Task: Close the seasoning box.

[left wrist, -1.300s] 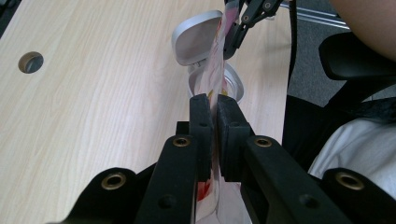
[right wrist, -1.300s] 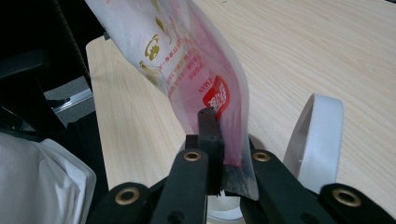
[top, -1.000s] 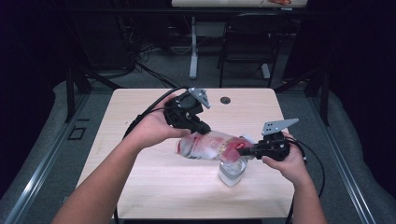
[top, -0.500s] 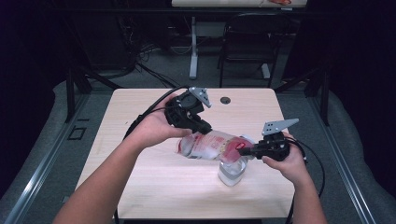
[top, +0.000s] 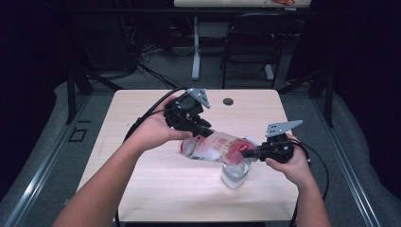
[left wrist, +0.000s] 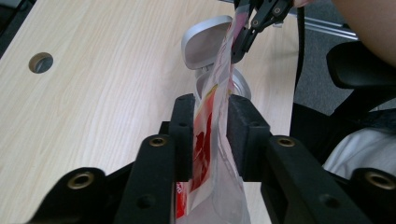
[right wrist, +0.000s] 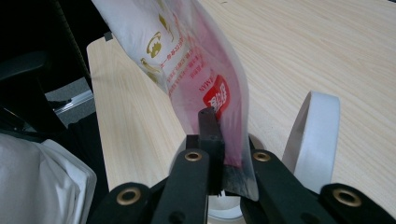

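A: Since 1 second ago your hands sit where they were, but your left gripper [top: 201, 128] has just been opening its jaws, and the pouch is between them.

B: Does that gripper grip it now?

A: Barely. In the left gripper view the red-and-white plastic pouch [left wrist: 212, 140] runs up between the 2 black pads; 1 pad lies against the film, the other stands just off it. You no longer squeeze it, so I call that gripper spread around the pouch, not pinching.

B: And your right gripper [top: 253, 152]?

A: Pressed together on the pouch's end. In the right gripper view its jaws meet on the film just below the small red label.

B: Where is the pouch, then?

A: It hangs above the table [top: 156, 198], its long axis running from your left gripper, down and across to your right gripper. The lower end, the 1 your right gripper pinches, sits directly over the clear container [top: 235, 172], whose hinged lid [left wrist: 205, 44] stands open beside it.

B: So what does the coming move turn on?

A: That slope, I judge. Your right hand [top: 293, 163] is the nearer 1 to the container; your left holds the high end, so lifting there should send the contents downhill.
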Demonstrator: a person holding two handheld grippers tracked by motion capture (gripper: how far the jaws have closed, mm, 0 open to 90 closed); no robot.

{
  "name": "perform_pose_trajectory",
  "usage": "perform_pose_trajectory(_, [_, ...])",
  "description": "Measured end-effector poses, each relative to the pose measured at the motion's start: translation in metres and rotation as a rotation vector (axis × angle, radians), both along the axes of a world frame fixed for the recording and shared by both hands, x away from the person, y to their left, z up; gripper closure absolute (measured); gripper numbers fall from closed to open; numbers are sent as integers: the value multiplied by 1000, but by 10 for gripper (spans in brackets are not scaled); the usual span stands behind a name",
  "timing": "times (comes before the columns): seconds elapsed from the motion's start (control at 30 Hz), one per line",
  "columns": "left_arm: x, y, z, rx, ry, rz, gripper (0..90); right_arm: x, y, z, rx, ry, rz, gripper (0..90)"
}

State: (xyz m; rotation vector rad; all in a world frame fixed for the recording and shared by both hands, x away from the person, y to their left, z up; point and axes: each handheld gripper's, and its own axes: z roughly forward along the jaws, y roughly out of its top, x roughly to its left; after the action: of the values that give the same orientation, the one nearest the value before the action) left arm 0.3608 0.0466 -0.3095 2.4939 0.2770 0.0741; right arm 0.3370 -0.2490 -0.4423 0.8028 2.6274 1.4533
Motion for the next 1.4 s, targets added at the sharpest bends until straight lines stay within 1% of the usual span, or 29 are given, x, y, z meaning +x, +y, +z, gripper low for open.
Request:
perform_pose_trajectory(0.07, [0, 2, -1, -8, -7, 1, 698, 0, 0, 0, 0, -1, 0, 900])
perform_pose_trajectory(0.13, [0, 4, -2, -6, -8, 0, 684, 0, 0, 0, 1, -1, 1, 900])
perform_pose_trajectory(0.2, [0, 6, -4, -19, 7, 3, 676, 0, 0, 0, 2, -1, 2, 900])
perform_pose_trajectory(0.27, [0, 8, -6, -16, 9, 8, 669, 0, 0, 0, 0, -1, 0, 900])
perform_pose_trajectory(0.43, [1, 15, -10, -37, 22, 20, 654, 0, 1, 0, 9, 1, 4, 900])
perform_pose_trajectory(0.47, [2, 16, -10, -42, 33, 19, 648, -1, 1, 0, 6, 0, 3, 900])
perform_pose_trajectory(0.57, [2, 18, -12, -50, 34, 30, 610, 0, 1, 0, 7, 0, 2, 900])
perform_pose_trajectory(0.73, [3, 21, -15, -50, 46, 36, 567, 0, 0, 0, -1, 0, -2, 900])
perform_pose_trajectory(0.8, [3, 22, -17, -56, 47, 38, 547, 0, 0, 0, 1, 0, -3, 900])
perform_pose_trajectory(0.83, [3, 23, -18, -61, 47, 41, 549, 0, 0, 0, 1, 0, -2, 900])
perform_pose_trajectory(0.87, [4, 24, -19, -61, 55, 41, 563, 0, 0, 0, 1, 0, 0, 900])
perform_pose_trajectory(0.93, [4, 25, -20, -64, 63, 31, 563, 0, 0, 0, 1, 0, 1, 900])
perform_pose_trajectory(1.0, [4, 25, -20, -60, 62, 23, 563, 0, 0, 0, 2, 1, 2, 900])
perform_pose_trajectory(1.07, [3, 25, -20, -62, 66, 25, 563, 0, 0, 0, 3, 1, 3, 900])
perform_pose_trajectory(1.1, [3, 25, -20, -61, 59, 27, 564, 0, 0, 0, 4, 1, 3, 900])
perform_pose_trajectory(1.17, [4, 25, -20, -60, 57, 27, 564, 0, 0, 0, 5, 1, 4, 900])
perform_pose_trajectory(1.4, [4, 28, -24, -60, 66, 26, 522, 0, -1, -1, 5, 0, 0, 900])
